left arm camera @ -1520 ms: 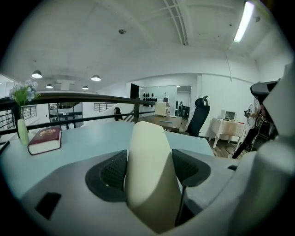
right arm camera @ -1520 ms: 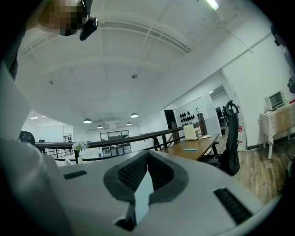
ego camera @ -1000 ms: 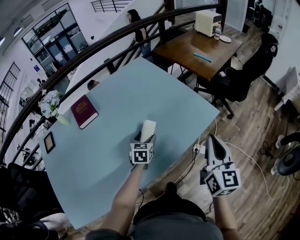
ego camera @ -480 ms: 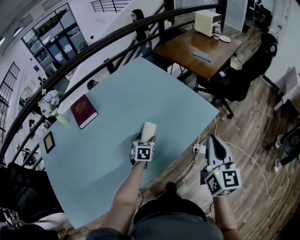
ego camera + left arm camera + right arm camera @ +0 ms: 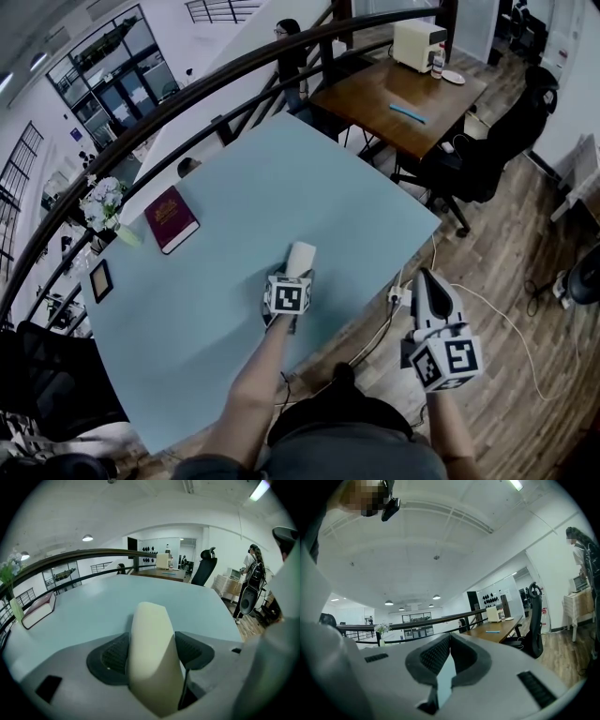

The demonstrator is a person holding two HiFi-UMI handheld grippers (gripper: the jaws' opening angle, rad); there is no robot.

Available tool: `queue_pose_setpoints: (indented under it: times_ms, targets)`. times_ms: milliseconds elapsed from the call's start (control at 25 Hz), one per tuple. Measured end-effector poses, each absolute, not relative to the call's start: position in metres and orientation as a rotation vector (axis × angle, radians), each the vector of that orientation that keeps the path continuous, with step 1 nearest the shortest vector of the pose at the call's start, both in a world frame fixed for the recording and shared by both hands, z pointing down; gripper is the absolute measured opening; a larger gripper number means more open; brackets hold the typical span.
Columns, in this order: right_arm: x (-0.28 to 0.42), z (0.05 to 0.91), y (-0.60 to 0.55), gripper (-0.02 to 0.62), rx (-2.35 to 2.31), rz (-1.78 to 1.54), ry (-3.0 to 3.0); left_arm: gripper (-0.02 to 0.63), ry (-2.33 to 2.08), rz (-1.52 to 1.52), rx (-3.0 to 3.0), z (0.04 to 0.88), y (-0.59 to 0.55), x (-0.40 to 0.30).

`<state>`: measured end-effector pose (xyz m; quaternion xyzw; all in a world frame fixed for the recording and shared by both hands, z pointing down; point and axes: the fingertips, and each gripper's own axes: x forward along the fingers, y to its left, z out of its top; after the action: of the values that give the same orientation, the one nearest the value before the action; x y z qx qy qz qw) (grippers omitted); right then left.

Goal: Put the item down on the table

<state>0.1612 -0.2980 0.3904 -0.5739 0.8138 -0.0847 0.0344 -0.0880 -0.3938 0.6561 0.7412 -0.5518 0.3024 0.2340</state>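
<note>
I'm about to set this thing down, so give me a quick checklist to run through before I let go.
1. Grip: left gripper jaws shut on the cream item: ok.
2. Cream item over the table, inside its near edge: ok.
3. Landing spot free, red book far off: ok.
4. Cream item touching the tabletop: cannot tell.
5. Right gripper shut, empty, off past the table's edge: ok.
</note>
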Motion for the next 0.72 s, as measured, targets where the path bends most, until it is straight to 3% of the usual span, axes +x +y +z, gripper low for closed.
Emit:
queue_pose_setpoints:
  times_ms: [520,720]
  targets:
    - [0.158,0.385,-0.291,-0.002,-1.743,-0.245,2.513,0.311,-1.519,0.805,2.049,0.651,-0.395,-0.086]
    - [0.159,0.386,-0.289,-0.002,-1.749,-0.244,2.512,0.311,-1.578,0.681,2.124,0.612,-0.401,-0.087]
